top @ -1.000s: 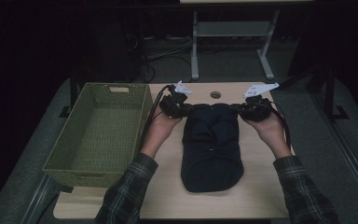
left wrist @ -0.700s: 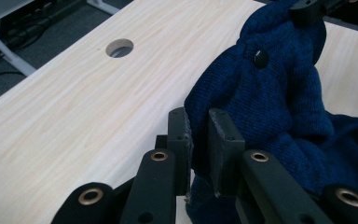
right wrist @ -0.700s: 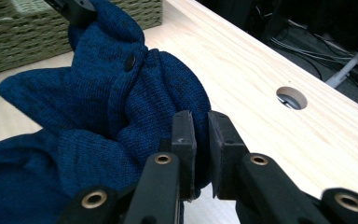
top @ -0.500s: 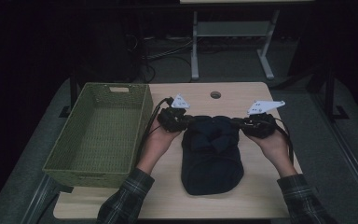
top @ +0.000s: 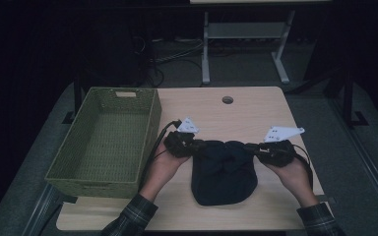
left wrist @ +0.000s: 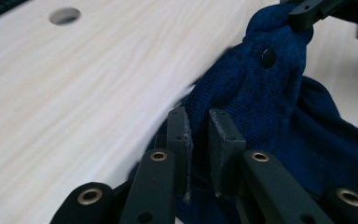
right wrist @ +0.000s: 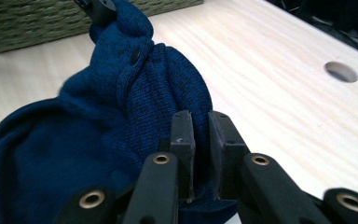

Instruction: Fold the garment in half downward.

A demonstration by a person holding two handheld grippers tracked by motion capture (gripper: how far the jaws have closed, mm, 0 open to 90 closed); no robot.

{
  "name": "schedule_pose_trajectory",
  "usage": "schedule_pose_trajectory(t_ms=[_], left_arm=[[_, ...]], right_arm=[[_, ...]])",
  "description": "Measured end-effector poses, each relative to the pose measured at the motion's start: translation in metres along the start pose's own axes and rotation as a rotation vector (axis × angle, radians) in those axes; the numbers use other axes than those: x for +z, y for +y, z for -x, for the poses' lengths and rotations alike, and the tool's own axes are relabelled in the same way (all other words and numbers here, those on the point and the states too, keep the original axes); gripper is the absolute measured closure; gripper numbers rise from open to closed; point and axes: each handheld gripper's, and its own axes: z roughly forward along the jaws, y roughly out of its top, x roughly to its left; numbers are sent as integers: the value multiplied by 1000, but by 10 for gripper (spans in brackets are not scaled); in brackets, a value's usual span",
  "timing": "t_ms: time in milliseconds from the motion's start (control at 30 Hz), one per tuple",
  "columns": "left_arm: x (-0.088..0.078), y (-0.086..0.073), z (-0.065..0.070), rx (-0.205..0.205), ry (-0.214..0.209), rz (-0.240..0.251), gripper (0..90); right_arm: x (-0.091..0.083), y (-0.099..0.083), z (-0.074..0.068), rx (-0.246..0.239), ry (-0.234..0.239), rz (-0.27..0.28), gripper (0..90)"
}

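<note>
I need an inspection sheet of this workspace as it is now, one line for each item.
Surface: light wooden table with a round hole near its far edge.
Job's things: dark blue knitted garment, bunched, its far edge lifted between the grippers; green woven basket, nothing inside.
Clutter: nothing seen.
Grippers: left gripper and right gripper each shut on the garment.
Cables: black cable trails from the left gripper along the basket.
Surroundings: dark room, metal stand behind the table.
</note>
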Motion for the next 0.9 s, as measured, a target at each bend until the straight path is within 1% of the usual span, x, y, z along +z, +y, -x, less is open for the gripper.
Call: schedule_pose_trajectory(t_ms=[100,267,433,533,600,633,667,767,900], left_arm=[[1,-8,7,3,-18,-14,795],[2,-17,18,14,-41,-41,791],[2,-26,29,17,-61,-54,788],[2,-31,33,16,-75,-61,784],[2,-34,36,9,-80,-60,780],[2,-35,37,6,-86,-64,778],[1,-37,38,11,-90,-72,775],[1,-41,43,3,-100,-66,767],[1,-46,49,7,-115,-90,743]], right_arm=[[-1,-8,-8,-3,10,-15,801],[0,-22,-19,8,30,-43,797],[1,-35,-29,15,48,-56,792],[0,-39,-32,17,51,-60,786],[-1,-41,-34,19,55,-59,782],[-2,-42,-36,23,58,-61,778],[-2,-43,-37,17,61,-60,775],[-3,-47,-42,24,73,-68,755],[-6,-52,-48,25,88,-69,726]])
